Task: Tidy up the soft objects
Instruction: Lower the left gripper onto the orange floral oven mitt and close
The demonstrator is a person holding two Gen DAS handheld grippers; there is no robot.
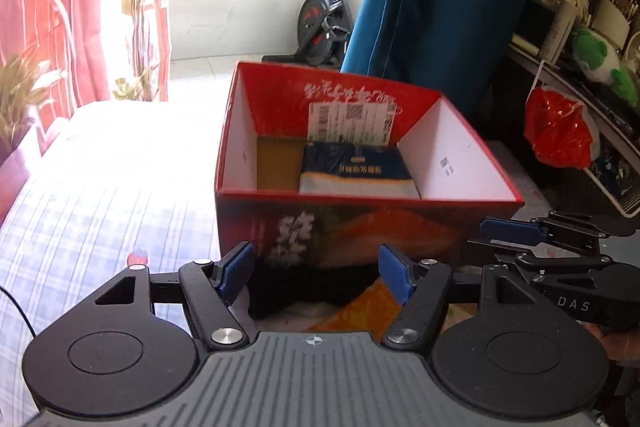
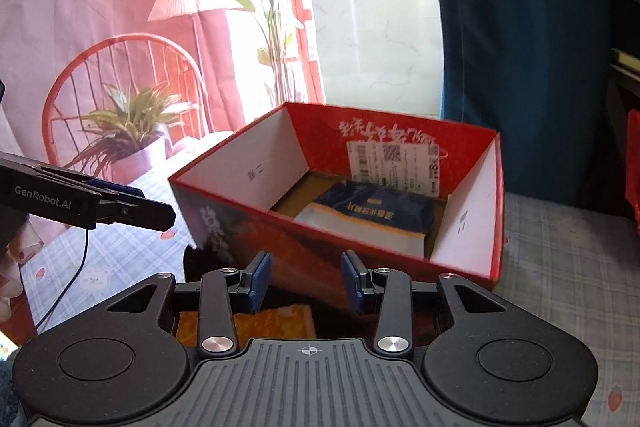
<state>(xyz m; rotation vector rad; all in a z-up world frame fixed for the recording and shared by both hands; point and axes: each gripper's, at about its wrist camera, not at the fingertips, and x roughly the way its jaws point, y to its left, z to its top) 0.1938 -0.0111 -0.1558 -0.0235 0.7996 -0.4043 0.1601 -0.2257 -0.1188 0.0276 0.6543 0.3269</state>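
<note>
Between placements, by the look of it: blue-and-white folded soft pack (image 1: 356, 169) already lying on the floor of the red open-topped cardboard box (image 1: 240, 147), towards its far right corner, on the checked-cloth surface (image 1: 100, 219). Next, probably fetching another soft item. Left gripper (image 1: 316, 277) spread wide, empty; right gripper (image 2: 306, 281) partly parted, grasping nothing.

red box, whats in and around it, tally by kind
red box: 1
blue and white packs inside it: 1
white shipping labels on its inner wall: 1
grippers in front of it, left gripper and right gripper, both open and empty: 2
total: 5
</note>
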